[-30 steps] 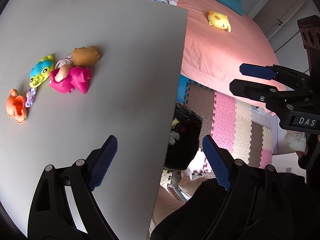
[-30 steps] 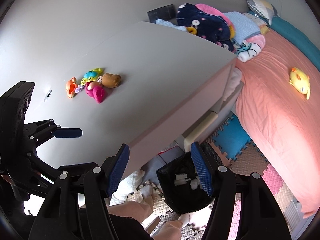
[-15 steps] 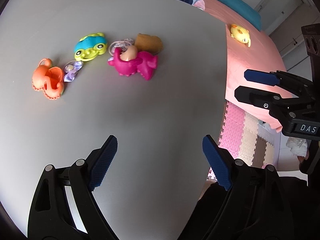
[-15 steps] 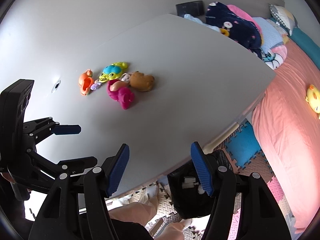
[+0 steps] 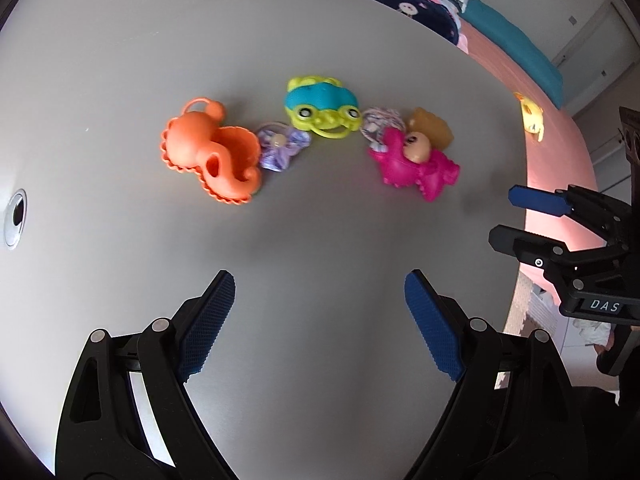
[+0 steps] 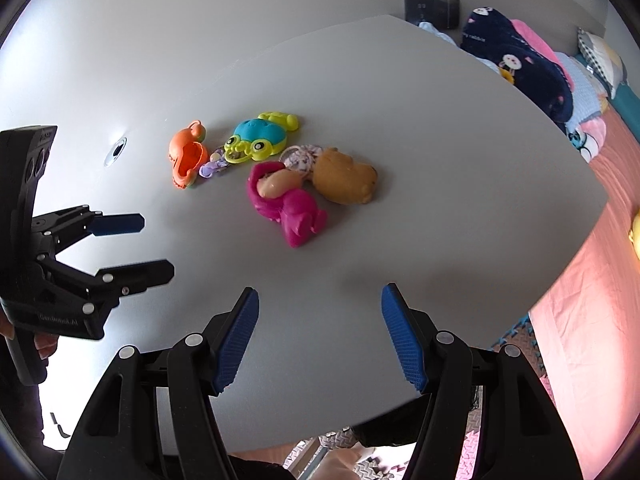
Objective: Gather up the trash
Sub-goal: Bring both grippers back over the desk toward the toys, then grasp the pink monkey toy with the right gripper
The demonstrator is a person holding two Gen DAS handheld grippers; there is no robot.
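Note:
Several small toys lie in a cluster on the grey table [image 5: 320,240]: an orange toy [image 5: 212,156], a purple flower hair tie [image 5: 280,150], a blue-green frog toy [image 5: 322,106], a pink doll [image 5: 414,162] and a brown bear [image 6: 346,178]. My left gripper [image 5: 320,308] is open and empty, over the table, short of the toys. My right gripper [image 6: 320,328] is open and empty near the table's front edge; it also shows in the left wrist view [image 5: 516,216]. The left gripper appears in the right wrist view [image 6: 136,246].
A bed with a pink sheet [image 6: 592,300] lies right of the table, with a yellow plush [image 5: 532,116] and piled bedding [image 6: 520,64]. Foam floor mats [image 6: 376,464] show below the table edge. A round cable hole [image 5: 16,216] sits at the table's left.
Both grippers have moved up and over the table toward the toys. The black trash bin seen below the table edge earlier has dropped out of view.

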